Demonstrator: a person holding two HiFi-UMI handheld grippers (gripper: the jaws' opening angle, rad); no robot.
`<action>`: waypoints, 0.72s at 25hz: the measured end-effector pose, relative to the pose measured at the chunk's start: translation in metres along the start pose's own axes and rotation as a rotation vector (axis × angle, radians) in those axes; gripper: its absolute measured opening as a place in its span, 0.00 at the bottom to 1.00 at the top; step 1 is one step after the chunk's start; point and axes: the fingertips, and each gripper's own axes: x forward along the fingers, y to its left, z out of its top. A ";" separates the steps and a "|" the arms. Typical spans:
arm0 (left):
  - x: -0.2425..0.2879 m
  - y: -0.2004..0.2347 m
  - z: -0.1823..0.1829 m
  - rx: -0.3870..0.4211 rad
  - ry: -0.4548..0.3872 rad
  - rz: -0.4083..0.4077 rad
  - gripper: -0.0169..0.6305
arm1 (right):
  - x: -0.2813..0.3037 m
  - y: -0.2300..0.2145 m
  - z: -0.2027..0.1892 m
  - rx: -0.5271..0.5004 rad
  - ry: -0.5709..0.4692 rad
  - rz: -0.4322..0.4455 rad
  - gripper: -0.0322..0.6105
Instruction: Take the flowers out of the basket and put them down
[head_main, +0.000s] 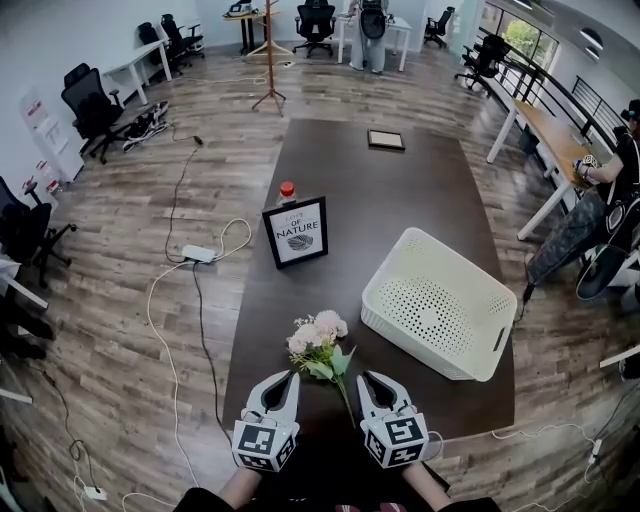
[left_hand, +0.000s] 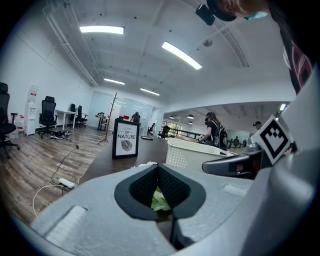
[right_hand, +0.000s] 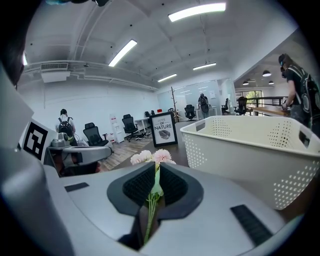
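A small bunch of pink flowers (head_main: 318, 330) with green leaves lies on the dark table (head_main: 340, 190), stems toward me, left of the white perforated basket (head_main: 420, 330). In the right gripper view my right gripper (right_hand: 155, 167) is shut on the flower stems, with the blooms (right_hand: 152, 156) just past its tips and the basket (right_hand: 250, 145) to the right. In the head view that gripper (head_main: 372, 378) sits beside the stems. My left gripper (head_main: 288, 378) is left of the bunch. Its tips (left_hand: 158, 167) meet, and a green leaf (left_hand: 160, 200) shows through the gap behind them.
A framed "Nature" sign (head_main: 296, 232) and a red-capped bottle (head_main: 287, 191) stand mid-table, with a dark flat frame (head_main: 386, 139) at the far end. A power strip and cables (head_main: 198, 254) lie on the floor to the left. A person (head_main: 600, 210) sits at the right.
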 end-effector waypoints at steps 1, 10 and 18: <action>0.000 0.000 0.000 0.000 -0.001 0.000 0.04 | 0.001 0.000 0.000 -0.004 0.002 -0.003 0.10; 0.002 -0.004 0.000 0.004 0.000 -0.009 0.04 | 0.005 -0.003 -0.007 0.025 0.018 0.003 0.06; 0.003 -0.009 -0.001 0.015 0.006 -0.023 0.04 | 0.007 -0.006 -0.012 0.043 0.038 -0.006 0.06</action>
